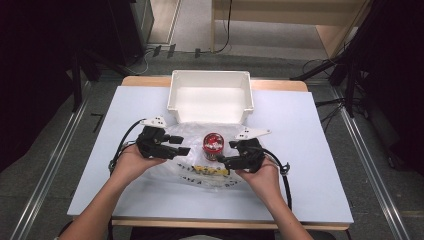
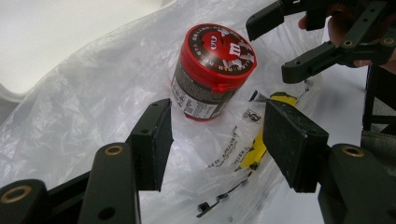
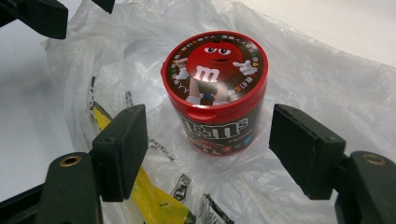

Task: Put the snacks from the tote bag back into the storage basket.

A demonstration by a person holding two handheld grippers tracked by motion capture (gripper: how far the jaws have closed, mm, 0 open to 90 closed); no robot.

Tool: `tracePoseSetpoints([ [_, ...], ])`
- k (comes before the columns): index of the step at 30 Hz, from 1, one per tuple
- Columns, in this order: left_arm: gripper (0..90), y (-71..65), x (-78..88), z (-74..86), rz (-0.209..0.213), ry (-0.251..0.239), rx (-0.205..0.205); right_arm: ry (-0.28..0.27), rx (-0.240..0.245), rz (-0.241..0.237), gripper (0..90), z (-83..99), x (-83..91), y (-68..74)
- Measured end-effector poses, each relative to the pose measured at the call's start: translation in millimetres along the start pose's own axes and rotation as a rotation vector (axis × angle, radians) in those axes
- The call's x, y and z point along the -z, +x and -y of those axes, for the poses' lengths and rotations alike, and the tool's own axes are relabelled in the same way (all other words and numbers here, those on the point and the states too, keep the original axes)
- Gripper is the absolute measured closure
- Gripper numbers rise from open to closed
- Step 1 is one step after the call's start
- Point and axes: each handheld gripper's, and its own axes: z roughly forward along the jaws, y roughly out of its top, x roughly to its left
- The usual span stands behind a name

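- Two hands come in from the near edge of the desk [image 1: 320, 165], and each one holds a black gripper.
- The left gripper [image 1: 181, 150] has its jaws wide apart. Nothing is between them. In the left gripper view there is just crinkly bag under the gap.
- The right gripper [image 1: 222, 159] has its jaws wide apart too. In the right gripper view the candy jar [image 3: 215, 98] sits in the gap, but the pads do not touch it.
- Between the two grippers, near the middle of the desk, lies a see-through plastic bag [image 1: 200, 172] with yellow and black print. It is spread out flat.
- The candy jar stands upright on the bag. It has a red lid with a cartoon candy on it. I cannot tell if the jar is inside the bag or just on top of it.
- Behind the bag, by the far edge of the desk, sits a white bin [image 1: 210, 97]. It looks bare inside.
- My guess is the jar and bag work is only partly done. Nobody is gripping the jar or the bag right now.
- What is left, I think: grab the bag or the jar again and finish moving it, maybe to the bin.
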Motion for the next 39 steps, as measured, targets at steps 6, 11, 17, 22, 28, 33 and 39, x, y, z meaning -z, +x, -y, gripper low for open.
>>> tracePoseSetpoints([
  [6,43.8,2.3,1.8,2.9,-0.006,-0.011,0.006,-0.014,-0.007,0.013,25.2,-0.4,-4.0,1.2],
  [11,44.3,4.0,2.6,4.6,-0.013,-0.015,0.009,-0.007,-0.008,0.020,20.5,1.3,-10.9,1.7],
  [17,44.2,5.1,4.0,5.3,-0.019,-0.023,0.006,0.003,-0.014,0.027,20.1,3.8,-21.5,-0.3],
  [22,44.2,6.5,6.5,6.0,-0.027,-0.029,0.009,0.007,-0.014,0.051,19.7,4.7,-28.6,-2.7],
  [28,44.0,6.3,8.8,5.8,-0.027,-0.034,0.008,0.001,-0.025,0.055,18.2,6.1,-36.5,-5.3],
  [33,43.9,7.2,8.4,6.5,-0.028,-0.031,0.012,0.018,-0.012,0.068,18.4,7.3,-44.7,-3.7],
  [39,43.8,7.2,8.9,6.5,-0.024,-0.035,0.014,-0.004,-0.004,0.068,18.3,6.8,-50.9,-2.9],
])
